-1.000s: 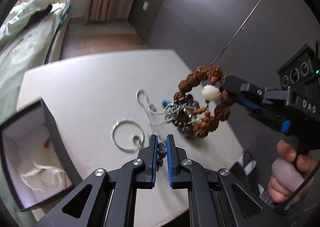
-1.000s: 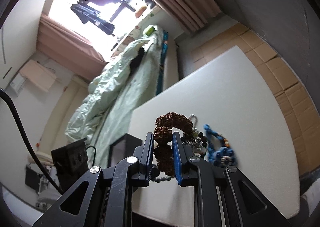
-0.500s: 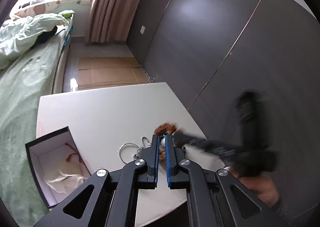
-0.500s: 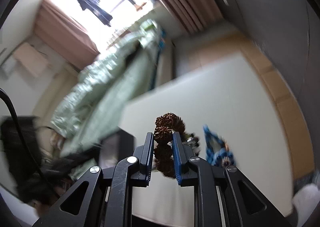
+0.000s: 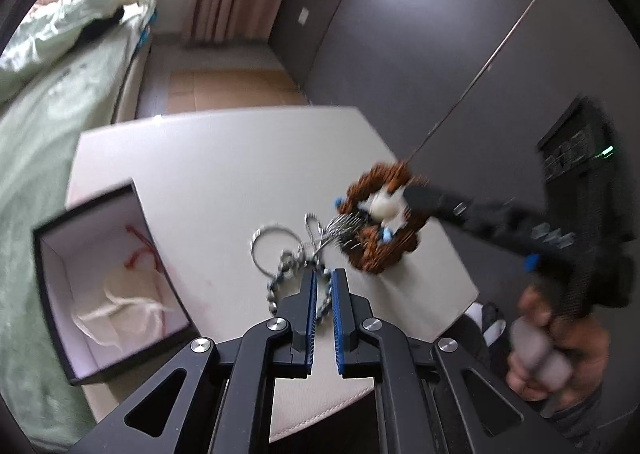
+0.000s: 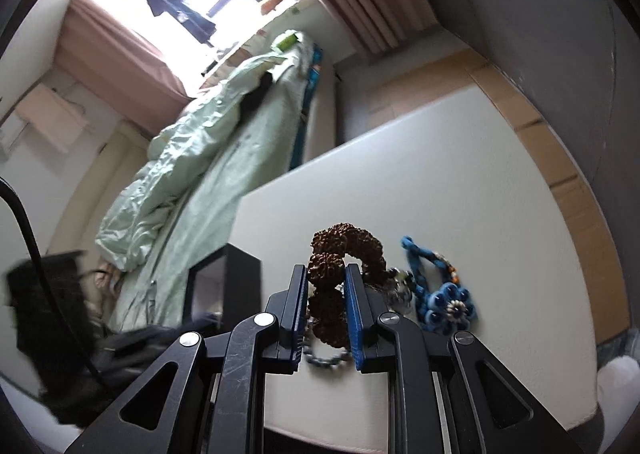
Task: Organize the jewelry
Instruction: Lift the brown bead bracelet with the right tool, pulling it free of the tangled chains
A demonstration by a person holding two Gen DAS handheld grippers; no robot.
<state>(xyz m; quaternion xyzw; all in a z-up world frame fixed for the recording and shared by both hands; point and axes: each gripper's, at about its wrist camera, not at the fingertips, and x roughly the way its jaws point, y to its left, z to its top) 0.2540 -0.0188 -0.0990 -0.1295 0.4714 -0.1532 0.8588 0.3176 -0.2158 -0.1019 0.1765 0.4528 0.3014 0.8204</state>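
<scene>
In the right wrist view my right gripper (image 6: 326, 270) is shut on a brown knobbly seed bracelet (image 6: 344, 242). From the left wrist view, that bracelet (image 5: 376, 250) hangs above the white table (image 5: 208, 158) with a white bead on it and a tangled silver chain (image 5: 340, 222) trailing from it; the right gripper (image 5: 412, 194) comes in from the right. My left gripper (image 5: 324, 274) is low at centre, shut on a grey bead bracelet (image 5: 280, 282). A silver bangle (image 5: 266, 250) lies beside it. A blue flower ornament (image 6: 444, 302) rests on the table.
An open black box (image 5: 48, 254) with white lining stands at the table's left edge; a pale cloth pouch (image 5: 120, 302) with red string lies in it. A bed with green bedding (image 5: 48, 94) runs along the left. A dark wall (image 5: 420, 34) stands behind, and a hand (image 5: 552, 358) holds the right gripper's handle.
The left wrist view has drawn back, so more of the box shows. The right gripper still holds the brown bracelet, which now sits higher and further right, pulling the silver chain up.
</scene>
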